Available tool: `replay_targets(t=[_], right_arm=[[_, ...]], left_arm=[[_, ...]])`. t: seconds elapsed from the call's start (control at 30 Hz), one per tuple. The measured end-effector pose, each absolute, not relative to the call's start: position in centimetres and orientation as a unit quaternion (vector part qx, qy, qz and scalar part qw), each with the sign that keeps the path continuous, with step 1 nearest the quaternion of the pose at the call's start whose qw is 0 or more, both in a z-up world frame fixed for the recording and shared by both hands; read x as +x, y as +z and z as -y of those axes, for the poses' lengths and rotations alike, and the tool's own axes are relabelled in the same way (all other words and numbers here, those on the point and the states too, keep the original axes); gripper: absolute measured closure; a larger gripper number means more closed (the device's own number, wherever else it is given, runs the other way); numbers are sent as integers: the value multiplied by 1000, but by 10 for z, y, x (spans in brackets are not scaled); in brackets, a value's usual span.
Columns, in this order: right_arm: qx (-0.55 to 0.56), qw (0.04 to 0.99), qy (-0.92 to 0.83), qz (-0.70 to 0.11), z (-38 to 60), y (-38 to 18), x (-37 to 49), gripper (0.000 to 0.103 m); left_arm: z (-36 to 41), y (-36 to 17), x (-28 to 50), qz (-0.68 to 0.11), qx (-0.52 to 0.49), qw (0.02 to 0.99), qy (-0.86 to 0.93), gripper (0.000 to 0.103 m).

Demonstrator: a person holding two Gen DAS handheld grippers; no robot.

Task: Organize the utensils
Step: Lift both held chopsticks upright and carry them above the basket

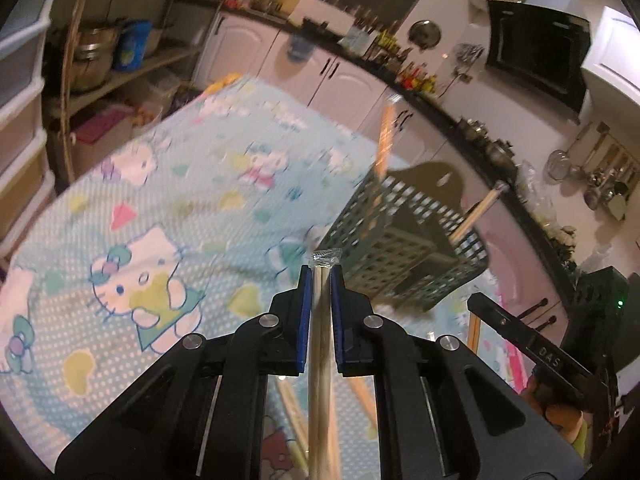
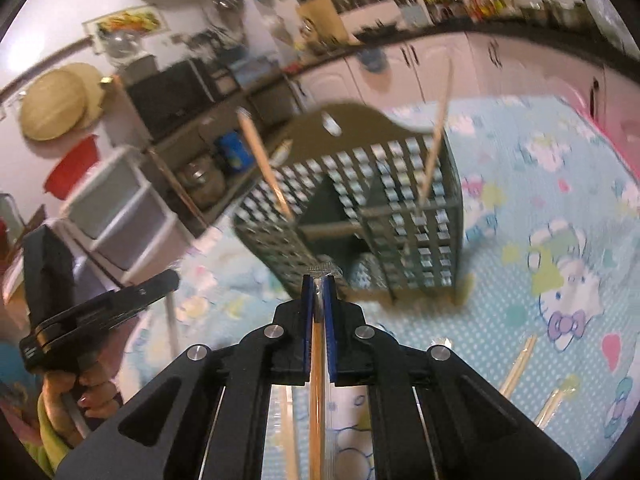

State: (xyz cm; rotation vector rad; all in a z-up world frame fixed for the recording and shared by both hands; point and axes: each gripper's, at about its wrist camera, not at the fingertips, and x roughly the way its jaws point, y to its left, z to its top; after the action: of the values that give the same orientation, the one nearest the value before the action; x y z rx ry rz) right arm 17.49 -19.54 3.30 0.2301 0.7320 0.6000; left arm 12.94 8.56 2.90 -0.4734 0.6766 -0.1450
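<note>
Left wrist view. My left gripper (image 1: pixel 321 270) is clamped on a wrapped pair of chopsticks (image 1: pixel 320 344), blue pads (image 1: pixel 306 312) pressed to either side of it; its clear wrapper end pokes just past the tips. Below it lies the cartoon-cat tablecloth (image 1: pixel 140 208), pale blue, motion-blurred. Loose chopsticks (image 1: pixel 294 420) lie on the cloth under the gripper, near its near edge. To the right stands the dark green perforated utensil holder (image 1: pixel 400 248), toward the cloth's right side, with two chopsticks (image 1: pixel 385 140) standing up out of it, leaning apart. Further right, at the frame edge, part of my other tool's black body shows.

Right wrist view. At far left, my hand grips the other tool's handle. My right gripper (image 2: pixel 319 280) is closed tight on a second wrapped chopstick pair (image 2: pixel 317 392), wrapper end showing at the tips. Directly ahead sits the holder (image 2: pixel 420 216), divided into compartments inside; one stick (image 2: pixel 264 168) leans left out of it, one (image 2: pixel 438 132) stands at the right rear. Two more wrapped pairs (image 2: pixel 520 364) lie on the cloth (image 2: pixel 540 184) right of the gripper, well apart from the holder.
</note>
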Motion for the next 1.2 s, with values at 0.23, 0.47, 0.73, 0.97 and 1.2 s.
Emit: replay_targets(t=[0.23, 0.47, 0.73, 0.97, 1.2], right_arm=[[99, 901, 303, -293, 203, 66, 155, 97], [96, 918, 300, -241, 213, 89, 138, 98], [91, 936, 291, -173, 225, 116, 133, 98], [78, 947, 283, -128, 228, 138, 149, 98], [70, 956, 273, -81, 227, 159, 171, 97]], left_arm=[[-74, 62, 122, -296, -211, 927, -91, 101], [-64, 88, 120, -272, -203, 934, -109, 102], [-50, 121, 128, -240, -197, 943, -124, 102], [-30, 154, 143, -199, -170, 957, -123, 102], [-13, 173, 167, -169, -155, 967, -114, 102]])
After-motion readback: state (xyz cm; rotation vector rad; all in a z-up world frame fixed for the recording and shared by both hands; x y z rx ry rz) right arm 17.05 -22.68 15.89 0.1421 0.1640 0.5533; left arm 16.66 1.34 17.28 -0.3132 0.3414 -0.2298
